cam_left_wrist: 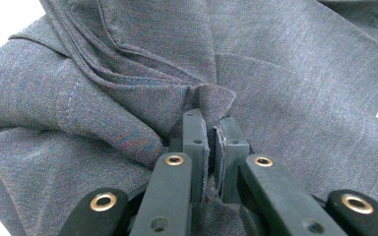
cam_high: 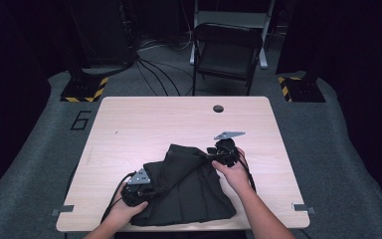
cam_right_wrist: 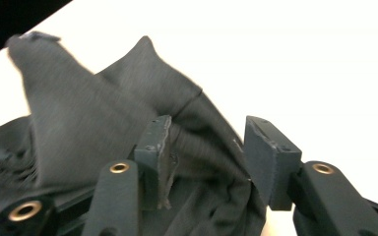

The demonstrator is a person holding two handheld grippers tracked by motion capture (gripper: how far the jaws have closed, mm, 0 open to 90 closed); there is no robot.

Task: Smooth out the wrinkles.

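Observation:
A dark grey garment (cam_high: 189, 191) lies crumpled on the near half of the wooden table (cam_high: 144, 119). At its left edge, my left gripper (cam_high: 153, 191) is shut on a small fold of it; in the left gripper view the two pads (cam_left_wrist: 195, 132) pinch the cloth (cam_left_wrist: 285, 88) tightly at the left gripper's tips (cam_left_wrist: 211, 123). My right gripper (cam_high: 210, 152) holds the garment's far right corner raised, so a ridge of cloth runs up to it. In the right gripper view a thick bunch of cloth (cam_right_wrist: 78, 123) fills the gap at the right gripper's tips (cam_right_wrist: 209, 130), pressed between wide-set jaws.
A round cable hole (cam_high: 218, 108) sits near the table's far edge. Beyond the table stands a folding chair (cam_high: 226, 50), with cables on the floor and two stand bases with yellow-black stripes (cam_high: 84, 89) at either side. Bare tabletop lies beyond the garment.

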